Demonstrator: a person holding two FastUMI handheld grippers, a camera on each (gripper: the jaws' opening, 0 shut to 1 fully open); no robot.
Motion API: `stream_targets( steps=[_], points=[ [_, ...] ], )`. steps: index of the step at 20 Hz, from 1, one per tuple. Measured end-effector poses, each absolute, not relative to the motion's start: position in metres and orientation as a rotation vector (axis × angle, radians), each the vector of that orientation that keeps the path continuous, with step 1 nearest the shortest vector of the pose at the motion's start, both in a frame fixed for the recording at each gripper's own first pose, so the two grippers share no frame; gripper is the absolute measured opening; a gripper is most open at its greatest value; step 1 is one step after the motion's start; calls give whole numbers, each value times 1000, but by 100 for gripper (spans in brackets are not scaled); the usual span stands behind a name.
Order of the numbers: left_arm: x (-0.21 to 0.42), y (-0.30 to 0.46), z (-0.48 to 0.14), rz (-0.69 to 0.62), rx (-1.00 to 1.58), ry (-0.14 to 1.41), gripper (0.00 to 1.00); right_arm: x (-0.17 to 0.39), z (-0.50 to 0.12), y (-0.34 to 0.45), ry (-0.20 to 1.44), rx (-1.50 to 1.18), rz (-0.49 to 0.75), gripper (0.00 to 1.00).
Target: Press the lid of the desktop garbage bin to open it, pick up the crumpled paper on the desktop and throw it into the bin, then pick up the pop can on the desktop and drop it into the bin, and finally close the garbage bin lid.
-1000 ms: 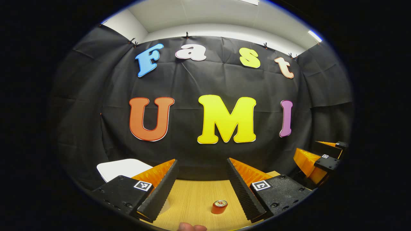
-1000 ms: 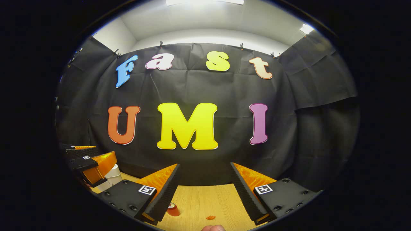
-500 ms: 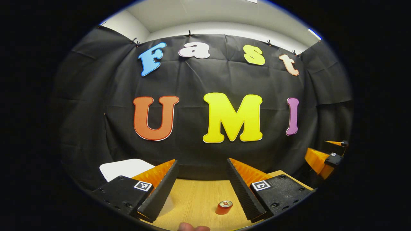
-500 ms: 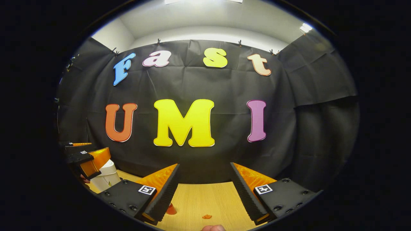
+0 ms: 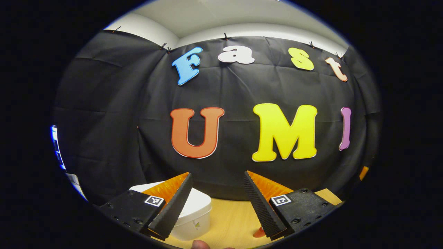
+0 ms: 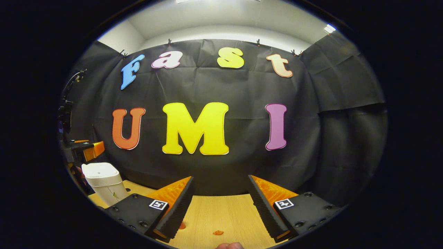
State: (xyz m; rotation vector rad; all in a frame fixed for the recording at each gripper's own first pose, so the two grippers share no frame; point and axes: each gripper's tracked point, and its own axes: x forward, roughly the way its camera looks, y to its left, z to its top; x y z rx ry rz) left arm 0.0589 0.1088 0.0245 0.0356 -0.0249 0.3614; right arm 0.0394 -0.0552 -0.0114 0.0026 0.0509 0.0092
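Left gripper view: white lidded bin just ahead-left of spread, empty left gripper, lid down; right gripper farther off, likewise agape.

low over table, facing wall, sharing bin

Bright ceiling light, sharp centre, heavy fisheye edge distortion

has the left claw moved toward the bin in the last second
Yes. In the right gripper view the left claw has swung left and back, from in front of the white bin to behind its closed lid.
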Motion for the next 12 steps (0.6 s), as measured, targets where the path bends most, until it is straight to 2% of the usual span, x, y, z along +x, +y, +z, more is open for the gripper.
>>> stream_targets(
  steps=[5, 10, 11, 12],
  points=[
    [63, 159, 12, 490, 29, 16, 93, 46, -10, -55, 61, -10, 33, 95],
    [69, 187, -16, 559, 19, 88, 83, 51, -9, -59, 62, -30, 37, 95],
    [69, 191, -23, 573, 11, 105, 73, 52, -9, -60, 65, -27, 36, 95],
    [70, 196, -31, 585, -1, 121, 76, 52, -9, -60, 69, -29, 35, 95]
  ],
)
